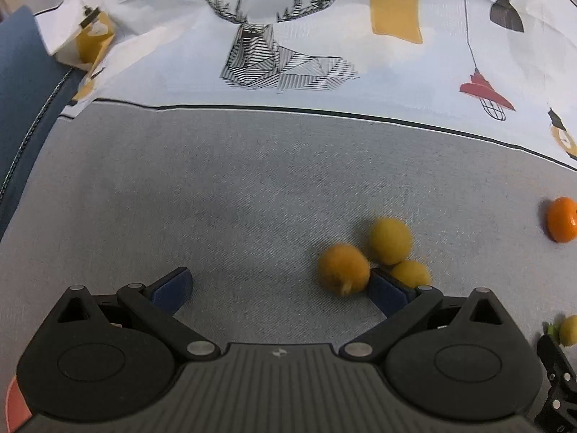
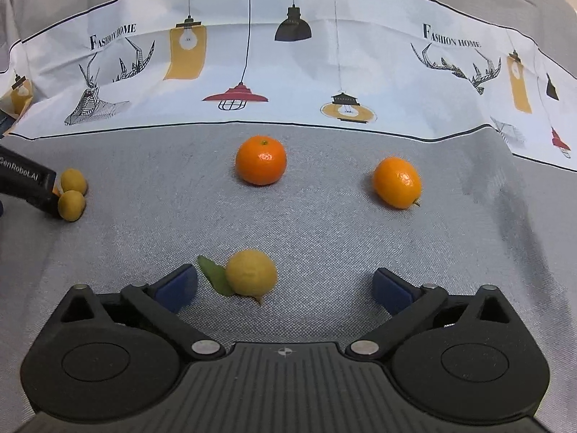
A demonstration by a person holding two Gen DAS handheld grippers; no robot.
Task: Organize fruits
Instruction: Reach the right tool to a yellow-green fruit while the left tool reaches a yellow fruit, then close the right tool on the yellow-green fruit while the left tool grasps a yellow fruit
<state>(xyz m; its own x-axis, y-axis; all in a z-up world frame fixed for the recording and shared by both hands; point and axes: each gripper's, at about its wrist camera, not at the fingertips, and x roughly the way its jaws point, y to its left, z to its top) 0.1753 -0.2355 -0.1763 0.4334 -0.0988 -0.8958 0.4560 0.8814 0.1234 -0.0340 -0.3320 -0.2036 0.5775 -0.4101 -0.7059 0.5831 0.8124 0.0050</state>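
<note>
Right now both tools sit low over the grey cloth (image 2: 324, 238), and I read that as two approaches to a sort by kind. My right gripper (image 2: 285, 287) has its jaws spread wide, nothing pressed between the pads, and the lemon (image 2: 251, 272) lies between them, nearer the left pad. I judge that gap is there so the fingers can straddle the fruit before closing. The lemon is pale yellow, dimpled, roundish, with a stub of stem toward me and a green leaf (image 2: 215, 276) tucked at its left side, which could catch in the pad.

My left gripper (image 1: 279, 290) is open too, empty between the pads. Its right finger rests just beside a cluster (image 1: 375, 256) of three small yellow fruits that touch one another; one is deeper, more orange-yellow, with a stem end showing. They look blurred, so I cannot tell their exact kind. I take that cluster as the yellow pile, with the lemon meant to join it.

Two oranges (image 2: 261, 160) lie well apart on the cloth beyond the lemon, glossy and bright, the right one tipped on its side.
</note>
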